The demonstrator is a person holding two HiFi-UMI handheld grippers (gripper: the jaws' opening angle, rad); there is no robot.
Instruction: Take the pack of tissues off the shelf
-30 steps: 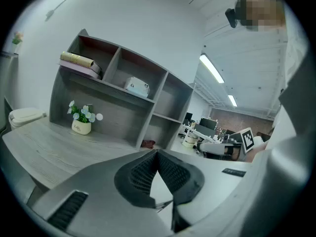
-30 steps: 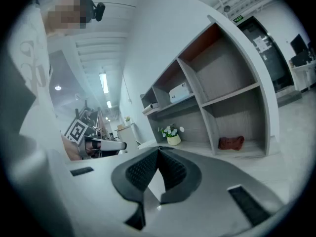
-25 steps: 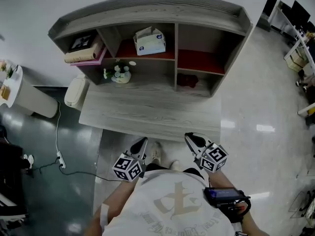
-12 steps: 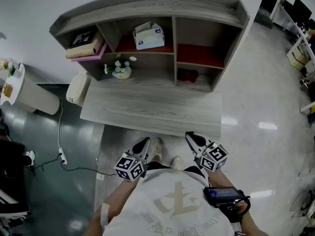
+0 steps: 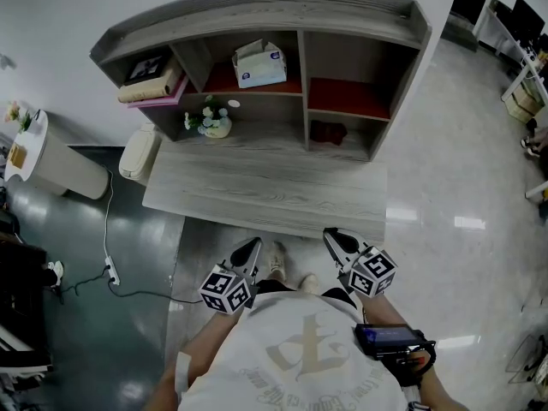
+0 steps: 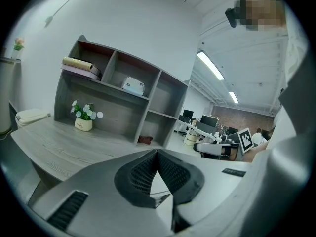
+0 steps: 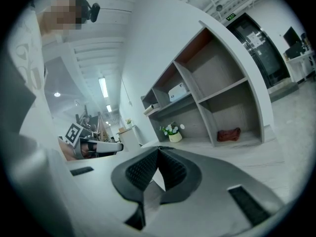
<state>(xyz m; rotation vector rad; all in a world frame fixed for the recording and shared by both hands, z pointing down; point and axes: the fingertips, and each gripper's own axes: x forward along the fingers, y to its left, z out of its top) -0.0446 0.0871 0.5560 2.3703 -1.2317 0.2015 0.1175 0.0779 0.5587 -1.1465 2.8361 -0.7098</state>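
tissues [image 5: 259, 63] were seen on the red board of the upper middle compartment of the shelf [image 5: 257, 14], untouched, with nothing else beside them in that compartment. the shelf was set along the far edge of the desk [image 5: 265, 191]. the left gripper [image 5: 249, 245] and the right gripper [image 5: 330, 235] were held just off the near edge of the desk, close to the person's body and well apart from the tissues. both pairs of jaws were pressed together, and nothing was pinched in either.

the step in hand was judged to be the very start: the reach toward the shelf had not yet been made, and no part of the task was done. for the next move, one gripper would need to be lifted and carried over the desk to the upper middle compartment, and its jaws would need to be spread wider than the tissues before being brought round them. the flowers [image 5: 211, 123] on the desk just below that compartment would have to be cleared, and the soft pack was expected to give under the pads, so a firm grip would be called for.
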